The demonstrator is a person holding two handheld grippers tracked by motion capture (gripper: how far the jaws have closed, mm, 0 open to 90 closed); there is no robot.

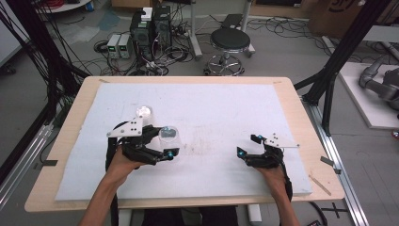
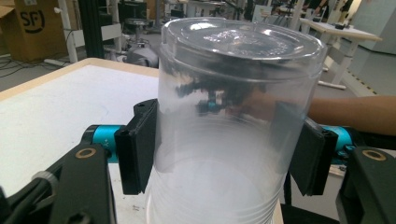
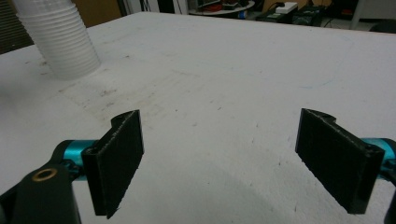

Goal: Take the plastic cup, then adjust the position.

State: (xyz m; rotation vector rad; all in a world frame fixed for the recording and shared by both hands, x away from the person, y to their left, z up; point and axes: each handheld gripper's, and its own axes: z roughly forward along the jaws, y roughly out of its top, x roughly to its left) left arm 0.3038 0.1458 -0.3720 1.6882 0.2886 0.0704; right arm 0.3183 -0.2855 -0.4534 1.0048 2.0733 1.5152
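A clear plastic cup (image 2: pixel 233 93) stands upside down, flat base up, between the jaws of my left gripper (image 2: pixel 224 154); both black pads press its sides. In the high view that cup (image 1: pixel 168 135) sits left of centre on the white mat (image 1: pixel 226 108), with the left gripper (image 1: pixel 167 140) around it. A second clear cup (image 1: pixel 143 113) stands just behind, partly hidden by the gripper's grey plate. My right gripper (image 1: pixel 248 145) rests low over the mat at the right, jaws wide apart and empty. The right gripper view has its pads (image 3: pixel 116 158) spread, with a ribbed stack of cups (image 3: pixel 60 42) far off.
The mat covers a wooden table (image 1: pixel 301 122). A strip of tape (image 1: pixel 327 161) and a thin stick (image 1: pixel 320 184) lie on the right wooden margin. Beyond the table are a stool (image 1: pixel 229 42), computer boxes (image 1: pixel 150 28) and floor cables.
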